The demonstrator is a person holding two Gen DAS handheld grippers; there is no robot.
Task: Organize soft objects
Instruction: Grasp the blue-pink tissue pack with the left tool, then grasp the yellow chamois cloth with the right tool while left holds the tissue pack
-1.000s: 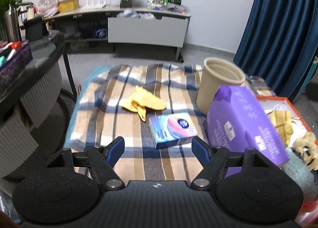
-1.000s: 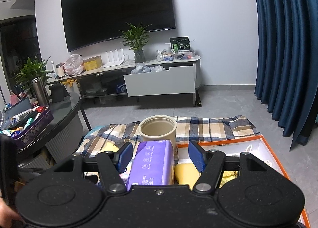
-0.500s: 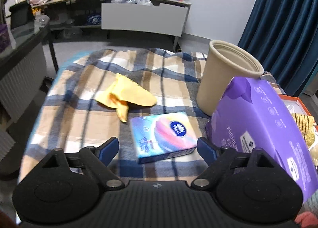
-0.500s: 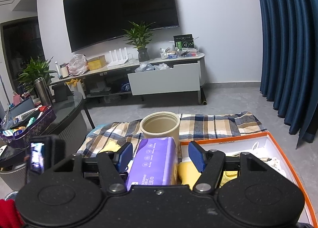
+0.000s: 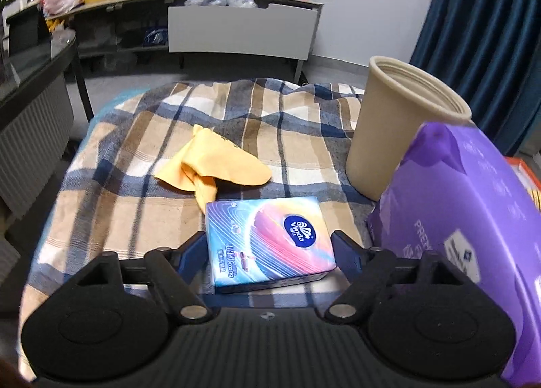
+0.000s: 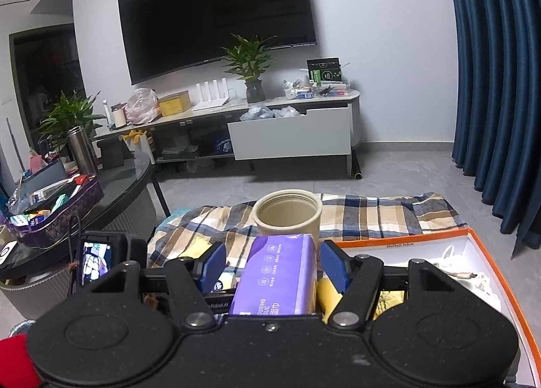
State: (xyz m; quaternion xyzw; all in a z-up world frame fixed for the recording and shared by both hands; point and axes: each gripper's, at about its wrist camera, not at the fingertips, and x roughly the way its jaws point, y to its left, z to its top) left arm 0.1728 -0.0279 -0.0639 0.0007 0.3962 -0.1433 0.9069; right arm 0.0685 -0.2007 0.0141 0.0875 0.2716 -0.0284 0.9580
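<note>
While its jaws are closing, the left gripper [image 5: 268, 254] straddles a flat blue-and-pink tissue pack [image 5: 268, 242] lying on the plaid blanket [image 5: 135, 158].
Glossy wrap and a round dark-blue logo mark the pack; both blue pads stand just beside its edges, and contact cannot be confirmed. A crumpled yellow cloth [image 5: 213, 165] lies just beyond it, and a beige cylindrical bin [image 5: 402, 127] stands upright to the right. The right gripper [image 6: 270, 268] is wide open around a tall purple plastic tissue package [image 6: 280, 276], pads apart from its sides. This package is cut off at the frame edge in the left view and hides part of the orange-rimmed box [image 6: 405, 242]; box contents are hard to make out.
</note>
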